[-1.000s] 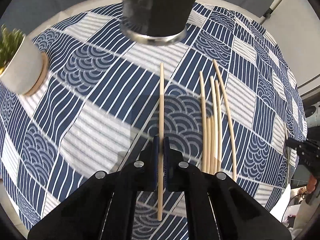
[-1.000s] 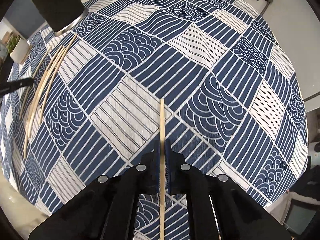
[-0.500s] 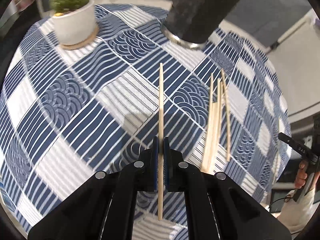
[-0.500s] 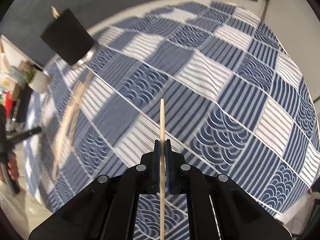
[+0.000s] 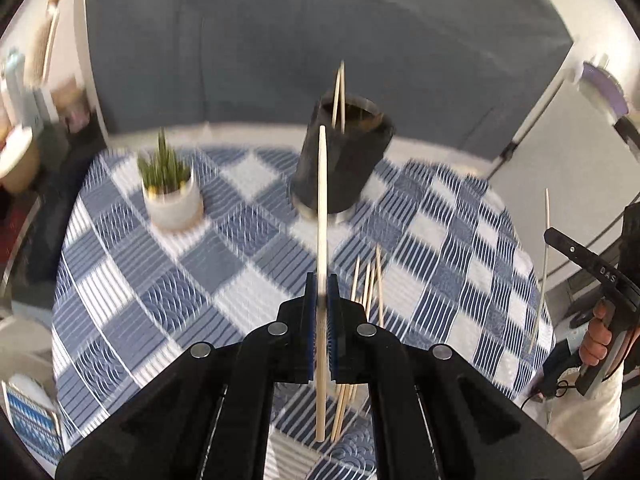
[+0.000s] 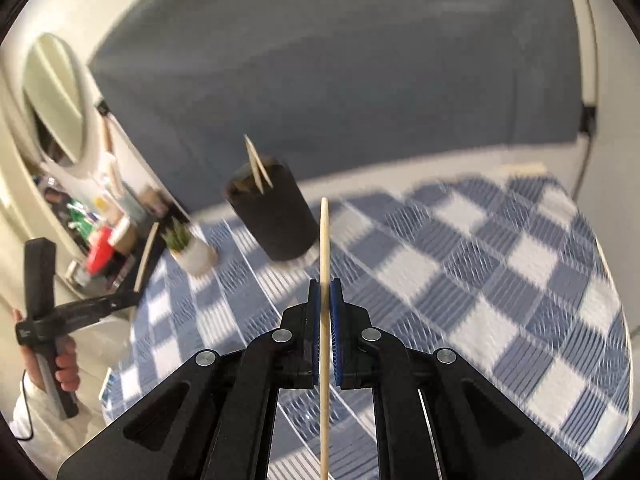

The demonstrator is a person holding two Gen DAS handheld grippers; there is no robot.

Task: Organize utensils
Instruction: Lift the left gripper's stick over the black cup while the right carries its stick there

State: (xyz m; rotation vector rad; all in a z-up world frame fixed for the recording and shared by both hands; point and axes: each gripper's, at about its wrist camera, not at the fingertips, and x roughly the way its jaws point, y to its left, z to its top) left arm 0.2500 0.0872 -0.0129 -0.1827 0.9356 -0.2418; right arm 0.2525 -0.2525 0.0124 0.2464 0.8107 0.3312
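My left gripper point(image 5: 321, 292) is shut on a wooden chopstick point(image 5: 322, 208), held above the table with its tip pointing toward the black cylindrical holder point(image 5: 342, 160). Two chopsticks point(image 5: 339, 96) stand in the holder. Several loose chopsticks point(image 5: 366, 284) lie on the cloth to the right of the gripper. My right gripper point(image 6: 324, 298) is shut on another chopstick point(image 6: 324, 240), raised off the table, with the holder point(image 6: 276, 212) ahead and to the left. The right gripper with its chopstick shows at the right edge of the left wrist view point(image 5: 542, 276).
A blue and white patterned tablecloth point(image 5: 168, 276) covers the round table. A small potted plant point(image 5: 170, 188) in a white pot stands left of the holder. A grey sofa back is behind the table. Shelves with clutter point(image 6: 100, 232) stand at the left.
Both grippers have lifted and tilted up with their chopsticks, so the views now look across the table at the holder instead of down on the cloth.
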